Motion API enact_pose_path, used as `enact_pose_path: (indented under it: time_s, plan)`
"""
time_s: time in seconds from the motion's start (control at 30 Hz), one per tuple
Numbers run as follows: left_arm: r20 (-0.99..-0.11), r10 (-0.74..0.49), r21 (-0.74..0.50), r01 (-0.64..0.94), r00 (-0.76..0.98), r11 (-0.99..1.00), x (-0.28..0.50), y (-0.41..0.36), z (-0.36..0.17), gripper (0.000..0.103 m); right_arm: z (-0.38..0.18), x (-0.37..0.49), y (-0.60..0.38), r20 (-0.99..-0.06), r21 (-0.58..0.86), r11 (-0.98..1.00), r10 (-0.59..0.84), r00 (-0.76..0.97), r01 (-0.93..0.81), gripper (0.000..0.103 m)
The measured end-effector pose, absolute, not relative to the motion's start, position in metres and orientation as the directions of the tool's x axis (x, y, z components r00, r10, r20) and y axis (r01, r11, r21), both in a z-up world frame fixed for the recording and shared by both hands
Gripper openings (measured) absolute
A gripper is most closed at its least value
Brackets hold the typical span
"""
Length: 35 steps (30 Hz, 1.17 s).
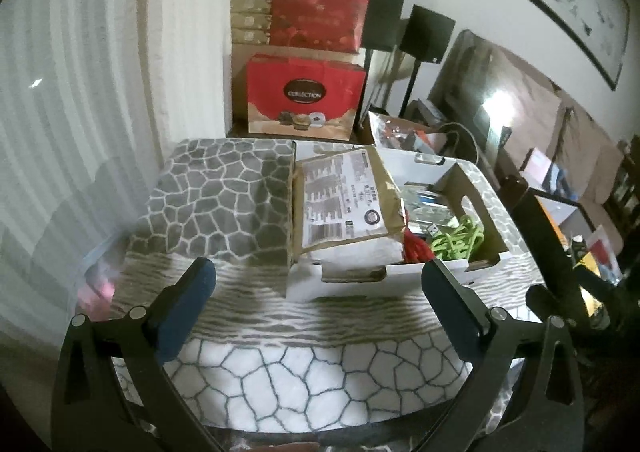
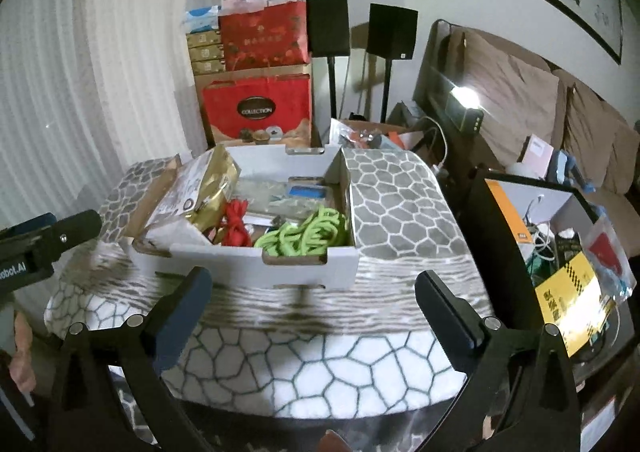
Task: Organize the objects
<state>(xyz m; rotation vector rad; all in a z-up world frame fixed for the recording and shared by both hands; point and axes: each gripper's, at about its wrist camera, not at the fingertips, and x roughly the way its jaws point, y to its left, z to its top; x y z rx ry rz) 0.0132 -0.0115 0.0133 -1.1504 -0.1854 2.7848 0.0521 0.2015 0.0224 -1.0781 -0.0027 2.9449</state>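
Note:
A white cardboard box (image 2: 240,264) sits on a table covered with a grey-and-white stone-pattern cloth (image 2: 304,368). It holds a gold-brown packet with a printed label (image 2: 200,188), a red bundle (image 2: 236,228), a coiled green cord (image 2: 308,236) and flat packets behind. The box (image 1: 360,284), packet (image 1: 344,204), red bundle (image 1: 416,246) and green cord (image 1: 460,238) also show in the left wrist view. My left gripper (image 1: 318,292) is open and empty, just in front of the box. My right gripper (image 2: 314,300) is open and empty, in front of the box. The left gripper's body (image 2: 44,244) shows at the left.
Red gift bags and stacked boxes (image 2: 256,92) stand behind the table by the curtain. Two black speakers on stands (image 2: 360,28) are further right. A dark side table (image 2: 560,252) with a box of cables and packets stands right, with a brown sofa (image 2: 540,104) behind.

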Motion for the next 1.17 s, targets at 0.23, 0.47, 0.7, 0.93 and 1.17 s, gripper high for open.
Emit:
enact_pose_path:
  time_s: [0.23, 0.47, 0.7, 0.93, 1.17]
  plan:
    - [-0.695, 0.149, -0.14, -0.071, -0.704, -0.988, 0.025, -0.011, 0.015, 0.103, 0.019, 0.064, 0.196, -0.654, -0.01, -1.0, 0.021, -0.756, -0.019, 0.102]
    - [-0.71, 0.133, -0.12, -0.068, -0.692, -0.99, 0.028, -0.009, 0.009, 0.103, 0.015, 0.063, 0.195, -0.658, -0.014, -0.999, 0.035, -0.752, -0.034, 0.102]
    - [-0.702, 0.12, -0.108, -0.062, -0.701, -0.992, 0.029, -0.01, 0.011, 0.103, 0.016, 0.062, 0.196, -0.656, -0.015, -0.999, 0.039, -0.754, -0.039, 0.102]
    - [-0.704, 0.115, -0.104, -0.058, -0.7, -0.993, 0.029, -0.01, 0.011, 0.103, 0.017, 0.061, 0.196, -0.651, -0.017, -0.999, 0.043, -0.758, -0.042, 0.102]
    - [-0.699, 0.105, -0.09, -0.058, -0.708, -0.994, 0.031, -0.007, 0.011, 0.103, 0.018, 0.061, 0.195, -0.651, -0.016, -0.999, 0.043, -0.757, -0.043, 0.102]
